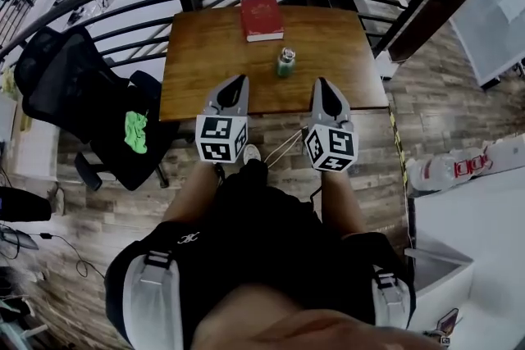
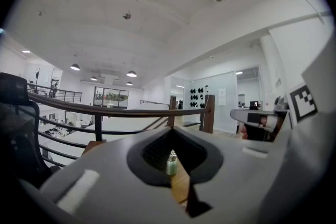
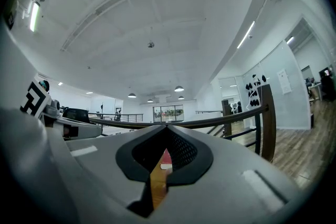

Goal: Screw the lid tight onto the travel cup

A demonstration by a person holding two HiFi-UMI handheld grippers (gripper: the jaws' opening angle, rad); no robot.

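Head view: both grippers reach out side by side over the near edge of the tabletop [image 1: 205, 53].
Left gripper [image 1: 240, 80]: jaws fully together, nothing in them.
Right gripper [image 1: 321, 83]: jaws pressed together too, and empty.
Travel cup [image 1: 285, 61]: upright on the tabletop, just ahead of the tips and between them, a touch nearer the right gripper, clear of both.
Lid [image 1: 286, 53]: pale cap sits on top of the cup; how tight, can't tell.
Red book [image 1: 262, 17]: beyond the cup, by the far edge.
Black chair [image 1: 66, 86]: off to the left gripper's left, green cloth [image 1: 136, 131] on it.
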